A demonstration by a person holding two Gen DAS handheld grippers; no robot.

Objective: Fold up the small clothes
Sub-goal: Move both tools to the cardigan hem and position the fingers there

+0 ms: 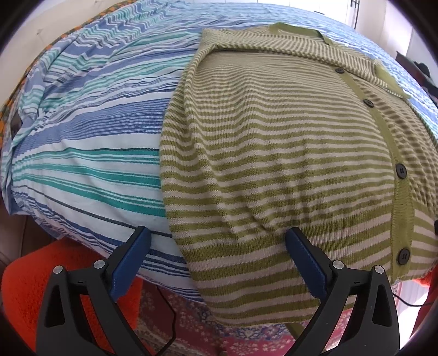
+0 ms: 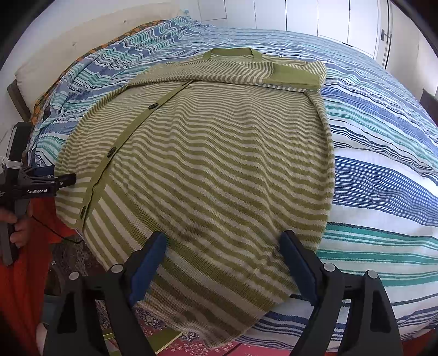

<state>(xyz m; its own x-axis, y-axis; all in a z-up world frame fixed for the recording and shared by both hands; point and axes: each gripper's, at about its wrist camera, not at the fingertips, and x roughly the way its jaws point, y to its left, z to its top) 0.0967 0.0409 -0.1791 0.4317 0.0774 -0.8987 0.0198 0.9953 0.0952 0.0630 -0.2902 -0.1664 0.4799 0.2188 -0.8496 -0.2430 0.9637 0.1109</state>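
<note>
A green and cream striped cardigan [image 1: 273, 142] with dark buttons lies flat on the bed, its hem hanging over the near edge. Both sleeves are folded across the chest near the collar [image 2: 232, 52]. It fills the middle of the right wrist view [image 2: 205, 164] too. My left gripper [image 1: 219, 241] is open, jaws wide apart on either side of the hem's left corner, holding nothing. My right gripper [image 2: 221, 246] is open over the hem's right part, empty. The left gripper also shows at the far left of the right wrist view [image 2: 65, 179].
The bed wears a blue, teal and white striped cover [image 1: 90, 131], which spreads to the right in the right wrist view [image 2: 383, 178]. An orange cloth [image 1: 32, 279] and a pink flowered rug [image 1: 241, 336] lie below the bed edge. White wardrobe doors [image 2: 328, 19] stand behind.
</note>
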